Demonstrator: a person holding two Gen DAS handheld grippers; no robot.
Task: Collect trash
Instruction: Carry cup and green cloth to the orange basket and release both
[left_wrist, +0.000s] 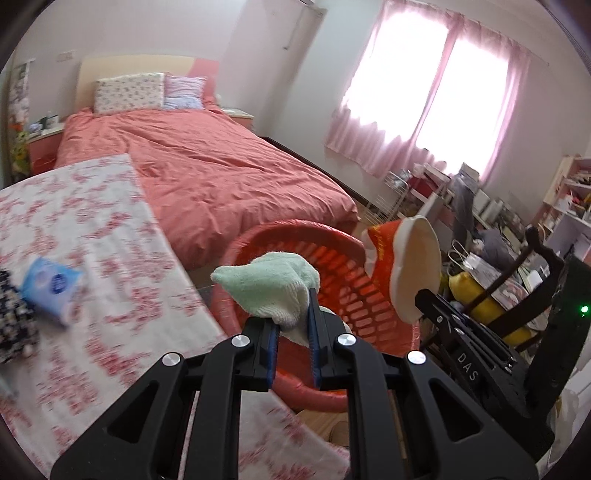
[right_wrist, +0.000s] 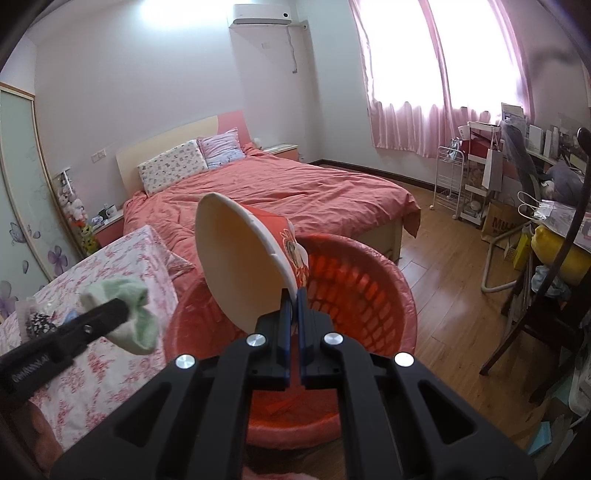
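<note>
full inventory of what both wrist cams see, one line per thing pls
cloth: 1, pale green, clamped in left gripper over basket
paper bowl: 1, red outside, cream inside, rim pinched in right gripper, over basket
basket: 1, red, slotted wall, on floor by table
tissue pack: 1, blue and white, on table
table: 1, red floral cover, left of basket
bed: 1, red cover, behind basket
pillows: 2, patterned, at headboard
curtains: pink, at window
left gripper: black, shut on cloth
right gripper: black, shut on paper bowl
</note>
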